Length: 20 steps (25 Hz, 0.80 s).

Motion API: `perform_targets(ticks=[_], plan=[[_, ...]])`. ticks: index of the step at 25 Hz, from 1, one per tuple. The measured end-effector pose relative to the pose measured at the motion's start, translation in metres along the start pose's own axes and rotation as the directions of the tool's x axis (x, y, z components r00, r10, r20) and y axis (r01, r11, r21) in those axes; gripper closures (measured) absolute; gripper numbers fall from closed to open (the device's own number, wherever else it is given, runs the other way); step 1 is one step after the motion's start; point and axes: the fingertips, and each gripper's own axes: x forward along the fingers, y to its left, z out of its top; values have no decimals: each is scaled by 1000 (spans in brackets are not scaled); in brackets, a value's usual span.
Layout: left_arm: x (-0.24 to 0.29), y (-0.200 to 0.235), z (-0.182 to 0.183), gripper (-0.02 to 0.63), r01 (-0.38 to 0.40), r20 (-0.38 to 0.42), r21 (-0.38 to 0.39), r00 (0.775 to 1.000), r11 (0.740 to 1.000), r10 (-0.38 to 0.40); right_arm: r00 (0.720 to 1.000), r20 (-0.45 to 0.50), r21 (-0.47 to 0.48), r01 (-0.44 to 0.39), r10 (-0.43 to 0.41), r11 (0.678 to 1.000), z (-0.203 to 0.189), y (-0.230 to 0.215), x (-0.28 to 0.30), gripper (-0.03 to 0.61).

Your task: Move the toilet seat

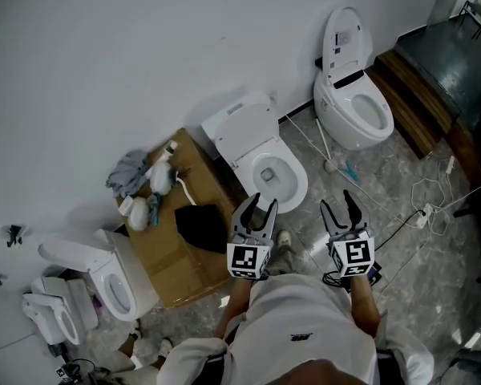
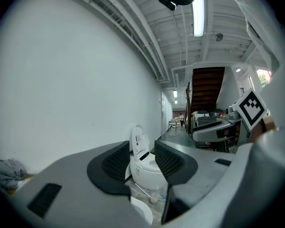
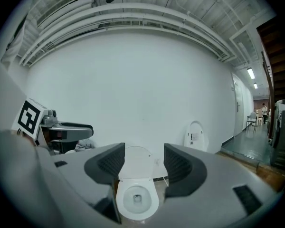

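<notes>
The middle white toilet (image 1: 276,176) stands against the wall with its lid (image 1: 242,128) raised and the seat ring down on the bowl. My left gripper (image 1: 264,202) hovers just in front of the bowl's near rim, jaws drawn close, nothing between them. To its right, over the floor, my right gripper (image 1: 336,200) is open and empty. In the right gripper view that toilet (image 3: 137,198) sits ahead, framed by the jaws of the right gripper (image 3: 144,163). The left gripper (image 2: 142,158) points toward the far toilet (image 2: 145,170).
A second toilet (image 1: 354,109) with its lid up stands at the right, and a third (image 1: 116,285) at the left. A cardboard box (image 1: 176,267) with a black cloth (image 1: 202,227) and bottles is left of the middle toilet. Cables (image 1: 433,203) lie on the floor at right, by a wooden platform (image 1: 413,95).
</notes>
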Motion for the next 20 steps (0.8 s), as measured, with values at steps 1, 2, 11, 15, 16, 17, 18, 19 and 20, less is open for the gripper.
perform_targets(ticks=[1,2,11,15,16,17,18,19,20], plan=[[8,8,-5,429,-1,-12,-5,1000,1000,1,1000,-10,2,-2,2,1000,0,-2,11,302],[15,15,-10,430,-3,-22,-11,1000,1000,3,1000,-21,3,-4,4,1000,-1,-3,22,302],[67,69,-39,430,-19,-61,-69,998,997,15,995,-99,-5,-20,19,1000,-8,-10,97,307],[81,79,-47,429,-16,-73,-96,997,995,9,992,-124,-9,-4,2,1000,-13,-16,110,308],[83,81,-49,430,-14,-73,-99,997,995,7,992,-130,-9,1,-2,1000,-14,-17,113,308],[86,83,-50,429,-14,-73,-102,997,995,6,991,-135,-10,4,-6,1000,-16,-19,115,308],[89,84,-51,430,-14,-72,-104,997,994,6,990,-139,-11,7,-8,1000,-17,-22,117,309],[91,84,-51,430,-14,-73,-106,997,994,6,990,-144,-13,8,-9,1000,-19,-24,120,309],[93,84,-52,430,-14,-74,-109,997,994,6,989,-149,-16,7,-9,1000,-20,-27,122,309]])
